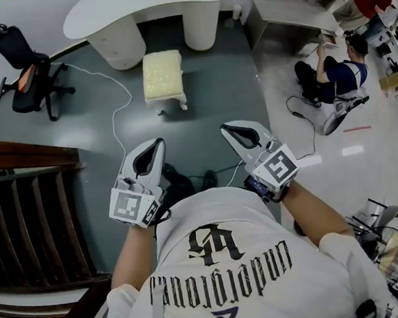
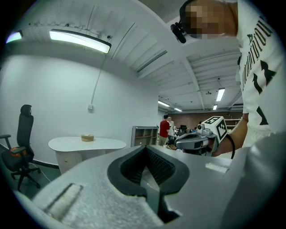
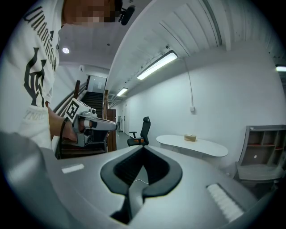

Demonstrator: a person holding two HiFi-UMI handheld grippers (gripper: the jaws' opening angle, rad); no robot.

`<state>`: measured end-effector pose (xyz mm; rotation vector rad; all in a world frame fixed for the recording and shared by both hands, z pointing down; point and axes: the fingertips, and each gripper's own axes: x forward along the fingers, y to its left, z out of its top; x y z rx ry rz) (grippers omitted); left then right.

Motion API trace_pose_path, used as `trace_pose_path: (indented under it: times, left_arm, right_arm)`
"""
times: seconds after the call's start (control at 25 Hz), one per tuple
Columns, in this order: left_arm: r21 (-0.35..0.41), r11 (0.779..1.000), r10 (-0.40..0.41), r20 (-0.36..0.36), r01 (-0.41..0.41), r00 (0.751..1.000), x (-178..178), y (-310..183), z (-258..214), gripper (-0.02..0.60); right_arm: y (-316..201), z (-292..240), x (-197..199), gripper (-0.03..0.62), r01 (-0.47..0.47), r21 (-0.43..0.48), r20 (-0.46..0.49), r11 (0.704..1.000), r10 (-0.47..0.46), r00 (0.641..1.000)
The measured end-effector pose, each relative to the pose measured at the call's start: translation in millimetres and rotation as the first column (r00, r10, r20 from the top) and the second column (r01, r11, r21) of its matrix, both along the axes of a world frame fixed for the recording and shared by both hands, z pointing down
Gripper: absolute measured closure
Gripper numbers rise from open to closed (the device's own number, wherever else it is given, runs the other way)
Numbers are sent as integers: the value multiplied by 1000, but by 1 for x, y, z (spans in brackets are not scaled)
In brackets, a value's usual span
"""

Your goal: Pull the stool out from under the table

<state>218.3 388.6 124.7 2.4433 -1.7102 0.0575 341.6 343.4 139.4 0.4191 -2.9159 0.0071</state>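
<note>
While I hold the left gripper (image 1: 157,143) and right gripper (image 1: 228,127) side by side above the grey floor (image 1: 227,90), both sets of fingers are pressed together on nothing. The cream stool (image 1: 162,75) stands well ahead of them, just clear of the white bench (image 1: 137,4), before the gap between its two pedestals (image 1: 116,41).

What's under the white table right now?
Two thick white legs and some dark floor. The stool stands in front of the table, not under it. Its top hides whatever lies farther back.
</note>
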Motion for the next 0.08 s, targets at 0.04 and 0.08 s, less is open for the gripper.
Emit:
trace_pose_path:
  times: [0.04, 0.08]
  left_arm:
    - [1, 1000, 3, 0, -3, 1000, 2, -1, 0, 574]
    - [2, 1000, 6, -1, -6, 1000, 4, -3, -1, 574]
  right_arm:
    - [0, 0, 1, 592, 1, 1, -1, 1000, -1, 1000]
    - [-1, 0, 1, 592, 2, 3, -2, 1000, -2, 1000]
